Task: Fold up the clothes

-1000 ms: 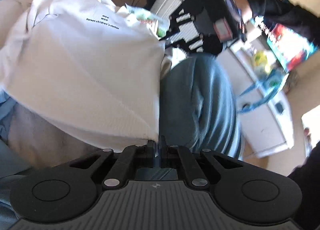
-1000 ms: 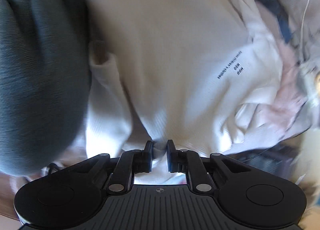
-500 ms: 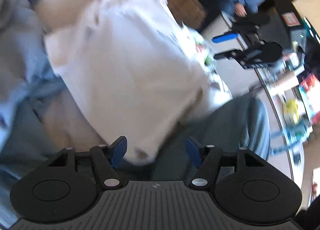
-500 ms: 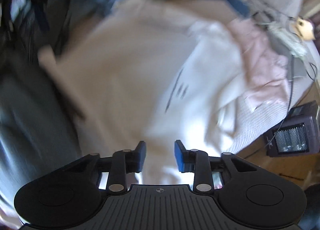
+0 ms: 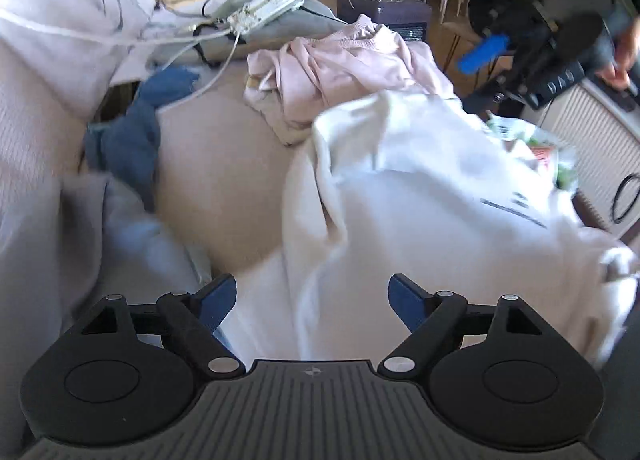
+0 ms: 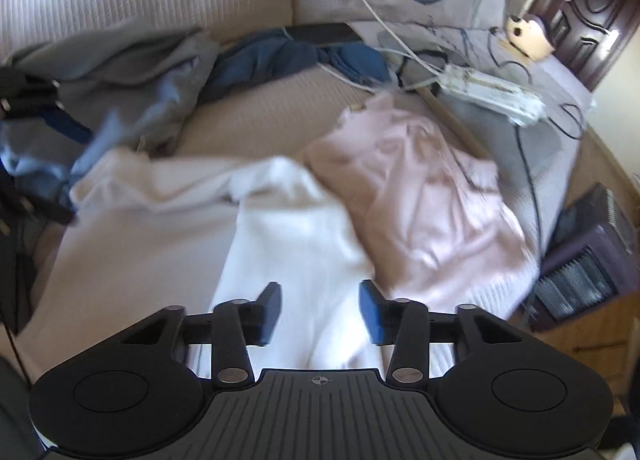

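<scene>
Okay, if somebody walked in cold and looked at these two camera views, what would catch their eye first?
Probably the big cream garment, spread rumpled over the sofa seat right ahead of both cameras. The left hand-held gripper and right hand-held gripper both hang open just above it, gripping nothing. Next comes the crumpled pink garment lying beside it, with a white power strip and its cords behind.

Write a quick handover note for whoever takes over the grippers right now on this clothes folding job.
Left gripper: open, empty, above the cream sweatshirt.
Right gripper: open, empty, over the same sweatshirt.
The sweatshirt lies rumpled on the sofa, no neat fold visible.
Pink garment beside it, crumpled; blue garment and grey garment bunched near the backrest.
Left: fold all four.
</scene>
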The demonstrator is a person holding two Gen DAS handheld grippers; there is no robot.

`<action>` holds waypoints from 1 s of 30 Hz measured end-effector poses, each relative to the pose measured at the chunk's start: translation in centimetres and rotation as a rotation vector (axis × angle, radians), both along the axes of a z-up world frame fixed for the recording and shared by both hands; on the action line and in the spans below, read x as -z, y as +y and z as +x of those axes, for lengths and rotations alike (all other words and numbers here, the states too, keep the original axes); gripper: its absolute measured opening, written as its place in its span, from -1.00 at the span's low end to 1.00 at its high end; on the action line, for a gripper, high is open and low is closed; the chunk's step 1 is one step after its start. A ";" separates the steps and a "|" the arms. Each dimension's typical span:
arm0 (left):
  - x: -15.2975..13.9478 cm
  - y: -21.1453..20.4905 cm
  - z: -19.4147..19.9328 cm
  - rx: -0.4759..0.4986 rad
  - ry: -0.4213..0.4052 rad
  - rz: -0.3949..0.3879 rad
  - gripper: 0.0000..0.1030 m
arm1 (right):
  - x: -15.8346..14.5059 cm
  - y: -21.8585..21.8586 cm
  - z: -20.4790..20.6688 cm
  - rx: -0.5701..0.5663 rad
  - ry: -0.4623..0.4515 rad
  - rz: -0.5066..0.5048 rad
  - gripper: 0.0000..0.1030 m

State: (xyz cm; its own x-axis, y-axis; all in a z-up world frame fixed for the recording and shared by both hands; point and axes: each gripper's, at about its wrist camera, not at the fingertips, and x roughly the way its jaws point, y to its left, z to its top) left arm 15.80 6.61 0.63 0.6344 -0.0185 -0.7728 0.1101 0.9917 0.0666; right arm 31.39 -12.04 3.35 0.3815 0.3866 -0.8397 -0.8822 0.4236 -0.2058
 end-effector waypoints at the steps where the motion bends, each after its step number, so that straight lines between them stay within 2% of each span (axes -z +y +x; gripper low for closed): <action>1: 0.4 0.0 0.5 -0.006 0.001 -0.011 0.59 | 0.3 0.6 0.9 -0.003 0.010 0.007 0.04; 5: 1.9 0.6 2.3 -0.048 0.005 -0.103 0.58 | 1.9 2.4 4.2 0.011 0.066 0.010 0.05; 8: 3.1 0.9 3.2 -0.083 -0.027 -0.115 0.52 | 3.3 3.1 6.2 0.040 0.124 -0.002 0.05; 9: 3.5 1.0 3.5 -0.090 -0.042 -0.120 0.43 | 3.8 3.2 6.6 0.051 0.151 -0.005 0.05; 11: 3.8 1.2 3.9 -0.090 -0.062 -0.139 -0.01 | 4.8 3.2 7.1 0.098 0.205 0.009 0.03; 12: 4.0 1.4 4.1 -0.090 -0.058 -0.154 -0.40 | 5.2 3.1 7.2 0.125 0.232 0.018 -0.01; 13: 4.0 1.6 4.3 -0.099 -0.054 -0.174 -0.55 | 5.5 3.0 7.2 0.146 0.240 0.024 -0.09; 14: 4.0 2.0 4.5 -0.112 -0.054 -0.195 -0.78 | 5.6 2.8 6.9 0.161 0.235 0.027 -0.33; 15: 4.0 2.3 4.7 -0.125 -0.053 -0.217 -0.78 | 5.7 2.7 6.6 0.176 0.227 0.029 -0.56; 18: 3.3 3.1 4.9 -0.150 -0.076 -0.246 -0.80 | 4.8 2.1 5.5 0.195 0.180 0.038 -0.85; 23: -0.4 4.3 6.4 -0.163 -0.178 -0.255 -0.80 | 1.2 0.5 4.8 0.207 0.051 0.082 -0.88; 27: -3.8 4.4 10.3 -0.136 -0.291 -0.233 -0.80 | 0.0 -0.9 6.1 0.260 -0.031 0.071 -0.89; 30: -4.6 3.8 13.9 -0.112 -0.336 -0.200 -0.80 | -0.9 -1.9 7.1 0.299 -0.092 0.063 -0.89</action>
